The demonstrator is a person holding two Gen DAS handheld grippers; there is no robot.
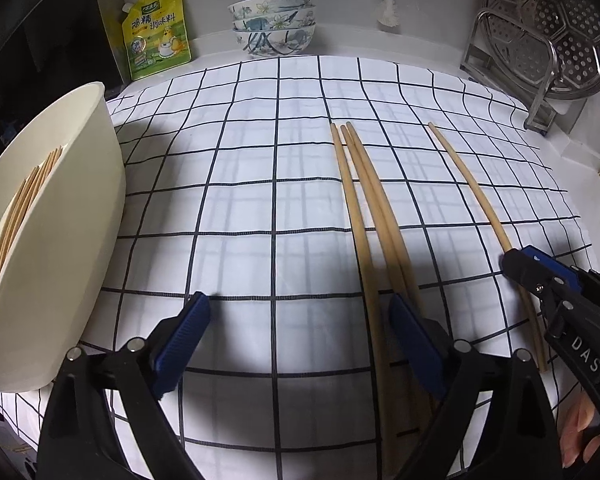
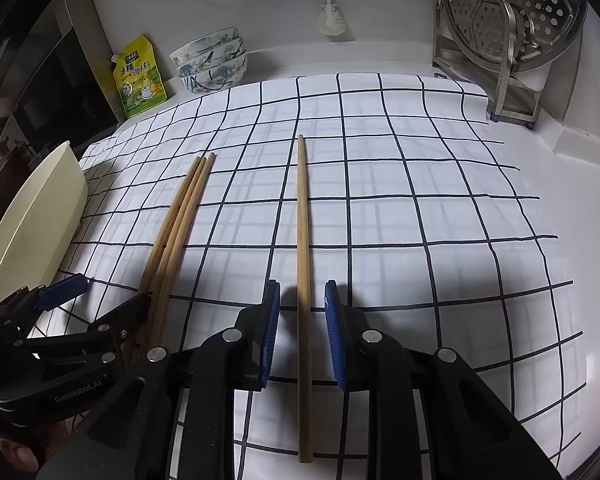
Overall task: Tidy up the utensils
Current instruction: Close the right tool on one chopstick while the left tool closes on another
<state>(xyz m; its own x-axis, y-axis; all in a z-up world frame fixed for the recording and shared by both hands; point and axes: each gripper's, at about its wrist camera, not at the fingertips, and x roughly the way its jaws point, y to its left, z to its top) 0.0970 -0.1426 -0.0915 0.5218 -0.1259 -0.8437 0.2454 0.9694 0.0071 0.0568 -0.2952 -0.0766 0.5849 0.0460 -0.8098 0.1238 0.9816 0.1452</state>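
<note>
Left gripper gapes wide, empty, beside cream holder with chopsticks inside. Right gripper narrow, pads straddling single chopstick without touching. Three chopsticks lie on checked cloth.

Both tools, seen along their own fingers. Our left tool points steeply downward with its blue pads spread wide and nothing pressed between them; its black linkage arms fill the lower edge of the view. Our right tool tilts down likewise, its pads only narrowly parted and not pressing on anything. Fingertips of our right hand show behind its handle.
</note>
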